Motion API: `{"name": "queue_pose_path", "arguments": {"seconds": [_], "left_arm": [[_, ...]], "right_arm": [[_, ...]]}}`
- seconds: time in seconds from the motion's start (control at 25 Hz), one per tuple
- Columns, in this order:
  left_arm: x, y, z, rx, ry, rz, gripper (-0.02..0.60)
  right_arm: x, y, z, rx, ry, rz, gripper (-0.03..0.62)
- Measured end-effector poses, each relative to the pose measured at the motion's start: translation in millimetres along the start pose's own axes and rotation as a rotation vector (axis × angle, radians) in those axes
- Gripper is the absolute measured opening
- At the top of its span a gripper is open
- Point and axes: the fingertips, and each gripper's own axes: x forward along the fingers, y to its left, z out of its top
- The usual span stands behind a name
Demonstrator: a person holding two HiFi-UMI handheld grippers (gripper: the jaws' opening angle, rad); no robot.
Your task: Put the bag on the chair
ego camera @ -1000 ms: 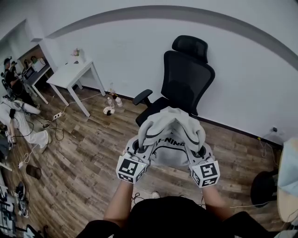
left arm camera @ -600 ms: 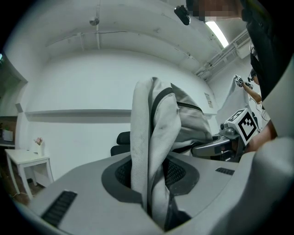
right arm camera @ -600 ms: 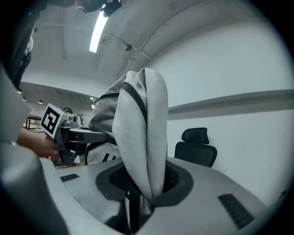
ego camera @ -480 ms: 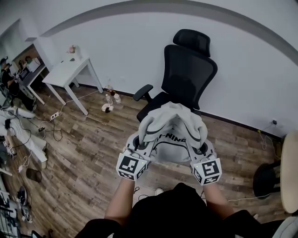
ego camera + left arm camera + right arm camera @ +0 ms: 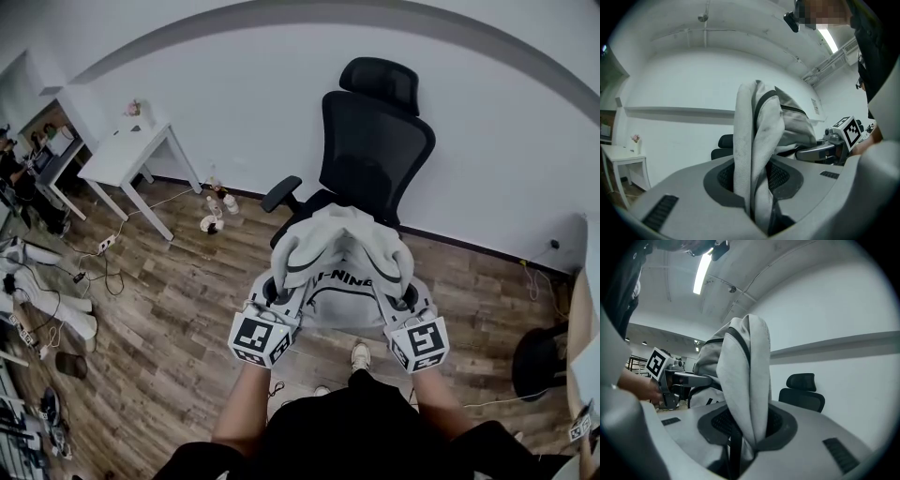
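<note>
Bag (image 5: 342,272) straps clamped by both tools; chair (image 5: 370,141) beyond

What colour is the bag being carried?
The bag is light grey with dark trim and lettering, clearest in the head view.

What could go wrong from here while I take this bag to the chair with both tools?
1. The left tool and right tool each pinch only a strap of the bag. A strap may slip, and the bag could drop or tip.
2. The bag hides the seat of the chair in the head view, and the armrest juts toward it, so the bag might snag or land off the edge.
</note>
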Motion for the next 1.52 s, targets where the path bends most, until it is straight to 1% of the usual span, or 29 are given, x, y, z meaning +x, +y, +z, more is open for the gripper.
{"name": "queue_pose_path", "arguments": {"seconds": [0.2,0.32,0.48,0.56,0.72,0.84,0.96,1.24,1.52], "left_arm": [[32,16,-3,-0.007,0.012,-0.002,0.114],[50,25,-7,-0.012,0.020,0.004,0.114],[74,32,-7,0.000,0.038,0.014,0.113],[81,33,-8,0.003,0.041,0.024,0.114],[119,42,-9,0.012,0.058,0.048,0.114],[139,50,-8,0.027,0.069,0.074,0.114],[160,51,-15,0.023,0.076,0.091,0.114],[191,54,-23,0.007,0.094,0.137,0.115],[214,61,-27,0.022,0.111,0.138,0.114]], "right_arm": [[28,-25,-3,0.006,0.008,0.008,0.117],[45,-40,-7,0.003,0.015,0.029,0.117],[63,-61,-9,0.009,0.010,0.060,0.117],[67,-67,-10,0.010,0.007,0.069,0.117],[93,-101,-16,0.021,0.003,0.092,0.117],[109,-117,-18,0.025,-0.002,0.119,0.117],[118,-135,-25,0.027,0.007,0.142,0.118],[136,-161,-34,0.031,0.014,0.188,0.120],[152,-180,-40,0.047,0.008,0.186,0.121]]}}
